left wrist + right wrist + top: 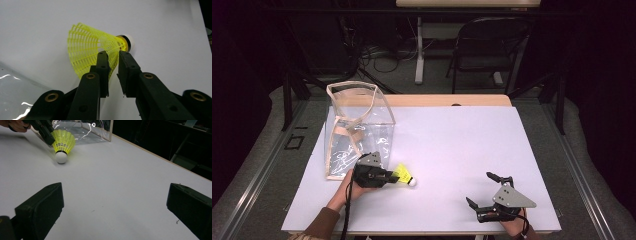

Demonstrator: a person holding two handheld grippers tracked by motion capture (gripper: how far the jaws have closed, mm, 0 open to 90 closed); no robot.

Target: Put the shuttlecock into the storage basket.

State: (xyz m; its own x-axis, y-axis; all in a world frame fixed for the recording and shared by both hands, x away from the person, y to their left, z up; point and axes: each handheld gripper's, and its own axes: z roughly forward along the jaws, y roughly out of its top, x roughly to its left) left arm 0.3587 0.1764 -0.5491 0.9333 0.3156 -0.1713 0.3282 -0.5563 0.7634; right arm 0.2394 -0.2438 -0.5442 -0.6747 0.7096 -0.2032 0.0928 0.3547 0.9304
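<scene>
A yellow shuttlecock (404, 175) with a white cork tip lies on its side on the white tabletop (452, 145), just right of a clear bag. My left gripper (396, 176) reaches it from the left. In the left gripper view the jaws stand narrow, and my left gripper (113, 56) pinches the near wall of the shuttlecock (90, 47) skirt between them. My right gripper (478, 188) rests near the front right edge, open wide with nothing between its jaws. From the right gripper view the shuttlecock (63, 142) lies far off to the left, with the left gripper (50, 138) at its skirt.
A clear plastic bag (357, 125) with beige trim stands open at the table's left, just behind my left hand. Its film (15, 95) sits close to the left gripper. A wooden strip (447, 100) edges the far side. A chair (487, 45) stands beyond the table.
</scene>
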